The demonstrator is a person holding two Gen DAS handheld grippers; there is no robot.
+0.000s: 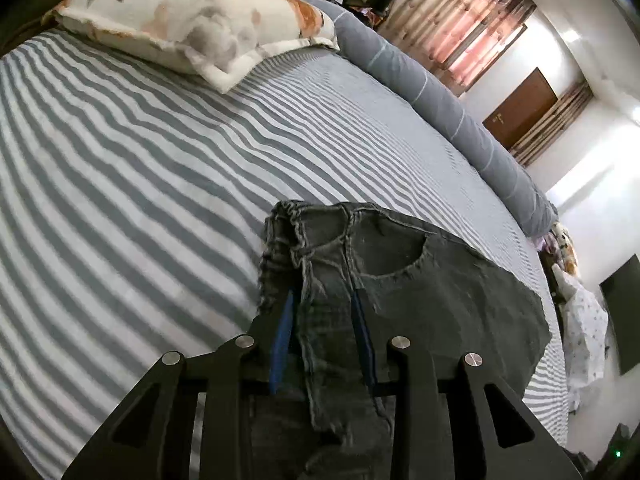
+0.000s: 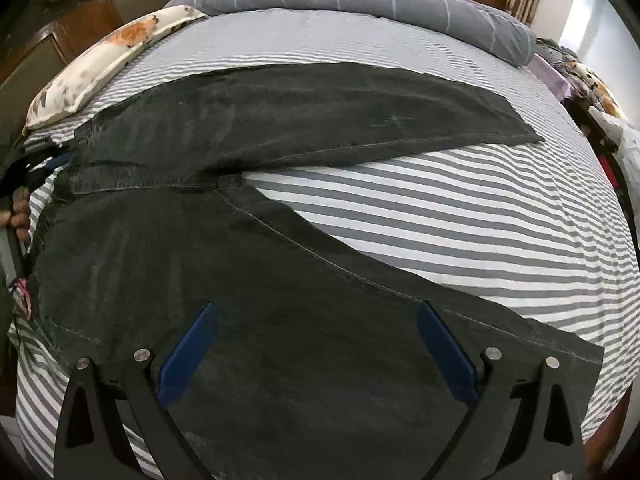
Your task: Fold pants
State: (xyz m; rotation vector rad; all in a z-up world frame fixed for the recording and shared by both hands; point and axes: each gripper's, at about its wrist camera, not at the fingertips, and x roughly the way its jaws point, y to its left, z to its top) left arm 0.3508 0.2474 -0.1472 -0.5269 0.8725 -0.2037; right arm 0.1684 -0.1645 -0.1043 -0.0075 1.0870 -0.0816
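Note:
Dark grey jeans (image 2: 248,264) lie spread on the striped bed, the two legs fanned apart toward the right. My left gripper (image 1: 325,300) is shut on the bunched waistband of the jeans (image 1: 320,264), with a front pocket showing just to its right. My right gripper (image 2: 316,312) is open, its blue-padded fingers (image 2: 192,352) wide apart just above the nearer leg; I cannot tell whether they touch it. The left gripper and the hand holding it show at the left edge of the right wrist view (image 2: 44,164).
The bed has a grey-and-white striped sheet (image 2: 440,208). A floral pillow (image 1: 188,24) lies at the head and a grey bolster (image 2: 360,0) runs along the far side. Clutter and furniture stand beyond the bed's right edge (image 1: 580,288).

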